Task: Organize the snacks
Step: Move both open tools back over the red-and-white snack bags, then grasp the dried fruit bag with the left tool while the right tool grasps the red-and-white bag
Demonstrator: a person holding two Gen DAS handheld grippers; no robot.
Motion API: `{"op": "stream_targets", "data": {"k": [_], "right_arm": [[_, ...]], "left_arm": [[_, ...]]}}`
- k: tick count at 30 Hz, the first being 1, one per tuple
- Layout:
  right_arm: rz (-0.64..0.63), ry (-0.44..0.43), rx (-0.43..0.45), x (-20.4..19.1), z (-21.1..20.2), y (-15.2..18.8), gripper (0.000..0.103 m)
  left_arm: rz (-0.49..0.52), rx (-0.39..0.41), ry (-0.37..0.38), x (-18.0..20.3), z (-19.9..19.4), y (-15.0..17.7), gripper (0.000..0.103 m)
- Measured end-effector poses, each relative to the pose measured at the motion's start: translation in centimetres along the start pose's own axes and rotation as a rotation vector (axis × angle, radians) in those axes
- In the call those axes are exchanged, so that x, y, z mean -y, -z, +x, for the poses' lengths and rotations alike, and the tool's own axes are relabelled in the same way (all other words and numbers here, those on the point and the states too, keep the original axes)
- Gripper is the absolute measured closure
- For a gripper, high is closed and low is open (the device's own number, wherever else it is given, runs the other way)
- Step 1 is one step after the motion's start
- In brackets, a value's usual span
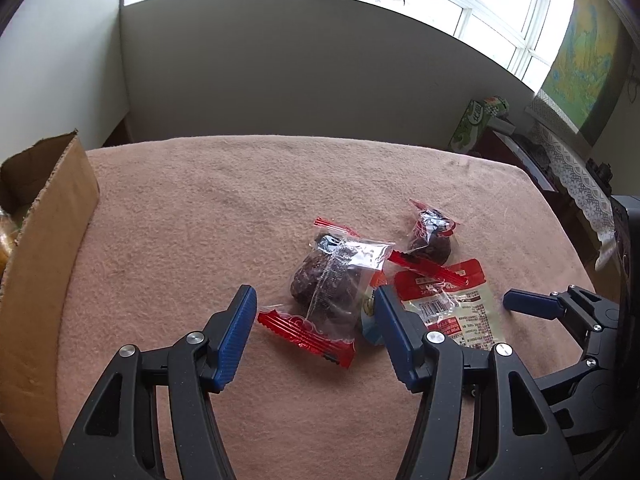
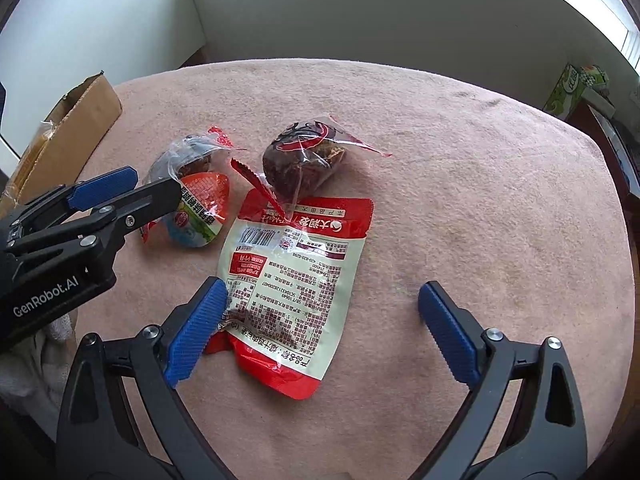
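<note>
Now | left gripper (image 1: 316,316) open, straddling the nearer wrapped cake (image 1: 326,284) on the surface (image 1: 200,208); cake's long axis runs away from it | right gripper (image 2: 320,316) open above the flat pouch (image 2: 296,280); box (image 1: 48,220) lies left

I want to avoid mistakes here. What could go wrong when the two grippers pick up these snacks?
The left gripper is open over a clear-wrapped cake whose wrapper overlaps the small round pack; both might lift together. The flat red pouch lies flat on the cloth, so the open right gripper may slip off it.
</note>
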State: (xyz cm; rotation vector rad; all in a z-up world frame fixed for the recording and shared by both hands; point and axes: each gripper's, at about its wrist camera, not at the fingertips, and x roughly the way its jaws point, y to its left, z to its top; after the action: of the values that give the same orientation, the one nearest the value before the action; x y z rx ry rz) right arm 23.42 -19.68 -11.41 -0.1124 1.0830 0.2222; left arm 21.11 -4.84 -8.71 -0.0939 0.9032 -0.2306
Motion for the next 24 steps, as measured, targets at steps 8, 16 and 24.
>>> {"op": "stream_targets", "data": {"k": [8, 16, 24], "right_arm": [[-0.014, -0.042, -0.02, 0.6, -0.6, 0.4, 0.005], [-0.074, -0.007, -0.045, -1.1, 0.6, -0.6, 0.005], [-0.097, -0.005, -0.049, -0.8, 0.4, -0.8, 0.019]], "left_arm": [[-0.045, -0.013, 0.001, -1.2, 0.1, -0.2, 0.043], [-0.036, -0.004, 0.004, -0.3, 0.5, -0.8, 0.043], [-0.029, -0.016, 0.037, -0.1, 0.8, -1.1, 0.055]]}}
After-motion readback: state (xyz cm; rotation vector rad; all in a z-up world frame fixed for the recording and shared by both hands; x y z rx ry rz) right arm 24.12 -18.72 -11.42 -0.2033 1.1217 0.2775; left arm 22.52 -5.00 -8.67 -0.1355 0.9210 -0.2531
